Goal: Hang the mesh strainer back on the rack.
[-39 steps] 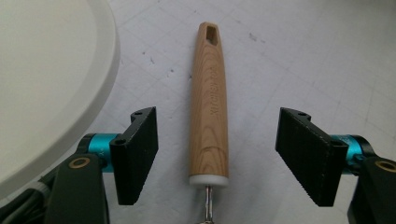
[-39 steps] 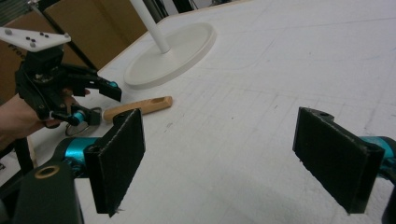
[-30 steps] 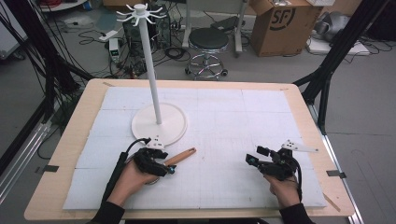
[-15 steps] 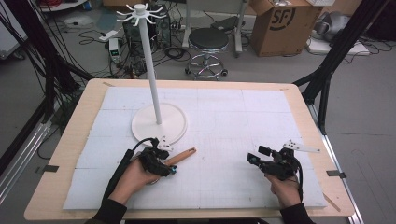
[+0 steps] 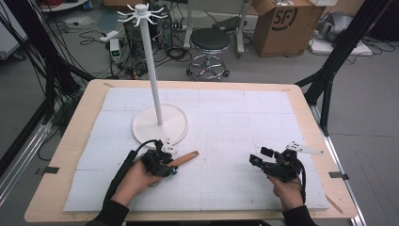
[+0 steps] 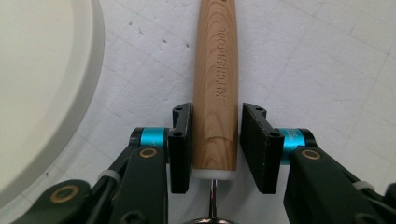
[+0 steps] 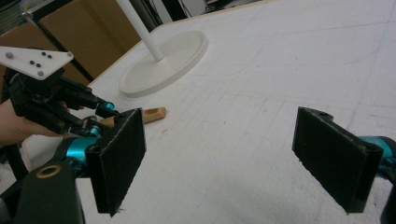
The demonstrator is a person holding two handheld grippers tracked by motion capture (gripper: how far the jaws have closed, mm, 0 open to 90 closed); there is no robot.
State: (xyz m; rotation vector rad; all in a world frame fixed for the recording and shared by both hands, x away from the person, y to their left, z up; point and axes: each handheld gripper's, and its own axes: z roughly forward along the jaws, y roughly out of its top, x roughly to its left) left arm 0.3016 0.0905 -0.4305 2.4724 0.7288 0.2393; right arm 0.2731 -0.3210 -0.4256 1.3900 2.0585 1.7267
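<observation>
High view: the left gripper [image 5: 170,162] straddles a wooden-handled kitchen tool [image 5: 184,157] near the mat's [image 5: 235,117] front edge, just before the hanger stand's base [image 5: 175,126]; its handle points right and slightly away.

Left gripper view: jaws flank the handle, not yet clenched. It looks stiff, light and smooth; gripping mid-handle suits.

Right gripper view: the right gripper [image 7: 233,158] gapes wide, holding nothing.

floor: black stool [image 5: 210,41]; cardboard box [image 5: 281,23]; power strip [image 5: 115,47]; tangled cables [image 5: 136,66]
</observation>
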